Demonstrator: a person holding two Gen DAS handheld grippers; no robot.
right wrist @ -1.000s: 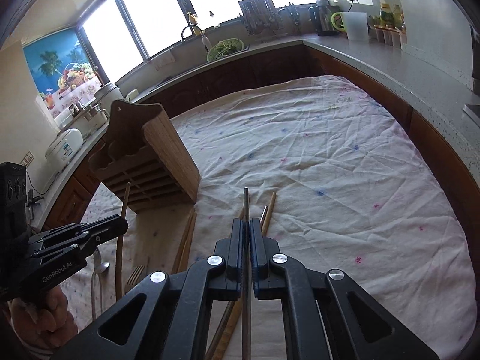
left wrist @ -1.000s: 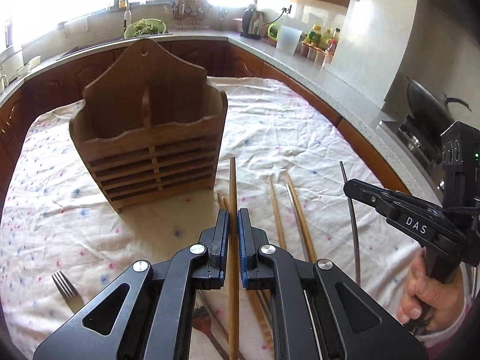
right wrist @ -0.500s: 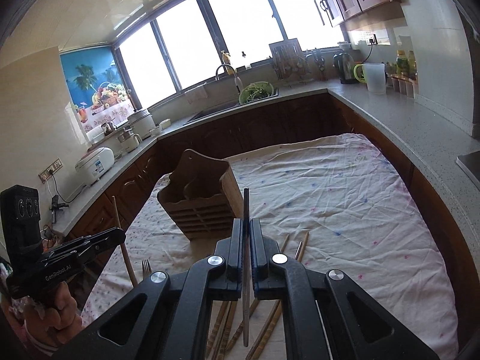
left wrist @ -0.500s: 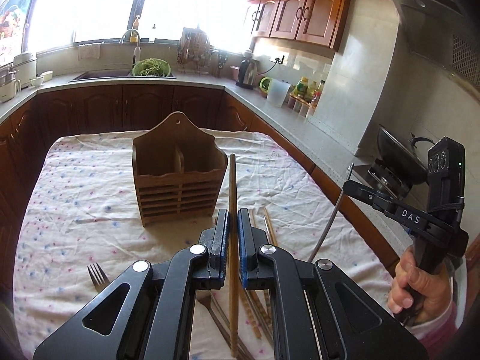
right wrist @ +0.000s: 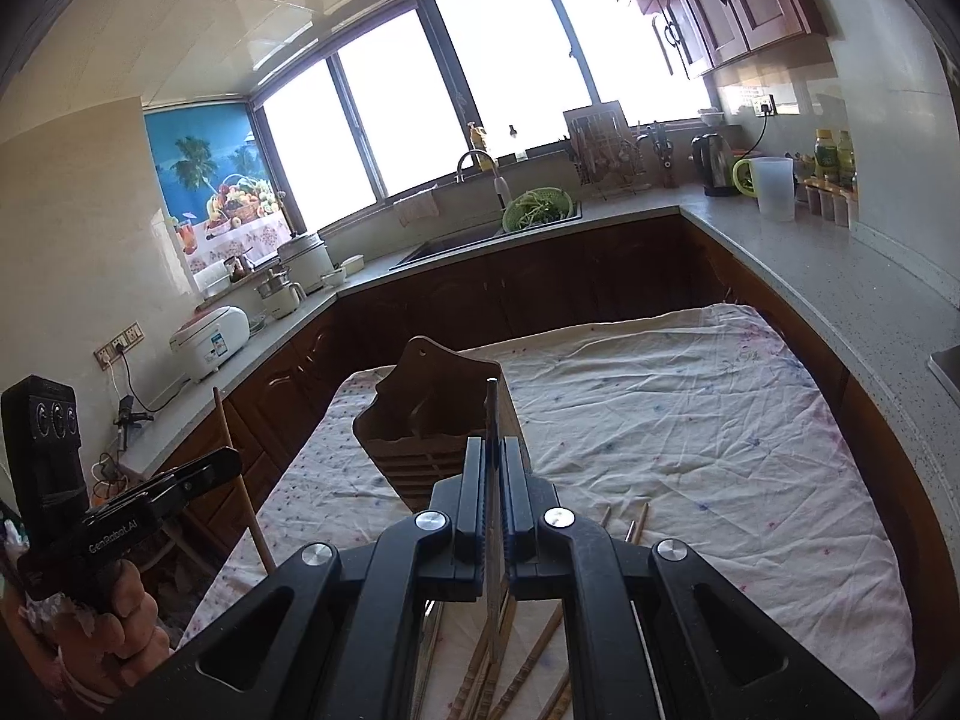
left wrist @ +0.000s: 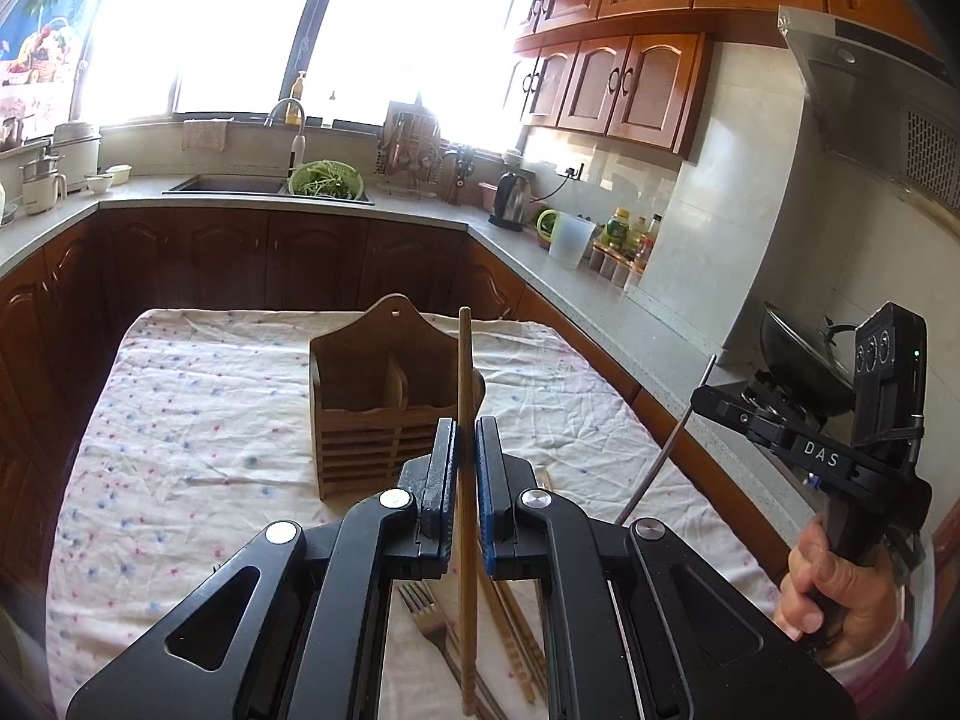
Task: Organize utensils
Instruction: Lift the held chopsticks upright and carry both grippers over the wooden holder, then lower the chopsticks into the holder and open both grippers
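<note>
My left gripper [left wrist: 465,450] is shut on a wooden chopstick [left wrist: 463,372], held high above the table and pointing toward the wooden utensil holder [left wrist: 372,414]. My right gripper [right wrist: 493,468] is shut on a thin metal chopstick [right wrist: 492,414], also raised, with the utensil holder [right wrist: 432,414] beyond it. The right gripper also shows in the left wrist view [left wrist: 714,399] with the metal chopstick [left wrist: 666,456] slanting down. The left gripper shows in the right wrist view [right wrist: 228,462]. A fork [left wrist: 429,612] and several wooden chopsticks [left wrist: 516,630] lie on the cloth below.
A white dotted cloth [left wrist: 198,420] covers the table. Dark wood cabinets and a grey counter [left wrist: 600,294] ring the table. A wok [left wrist: 804,366] sits on the stove at the right. More chopsticks lie under the right gripper [right wrist: 534,666].
Both grippers have risen well above the table and pulled back with their chopsticks. The holder now looks smaller and farther away in both views.
</note>
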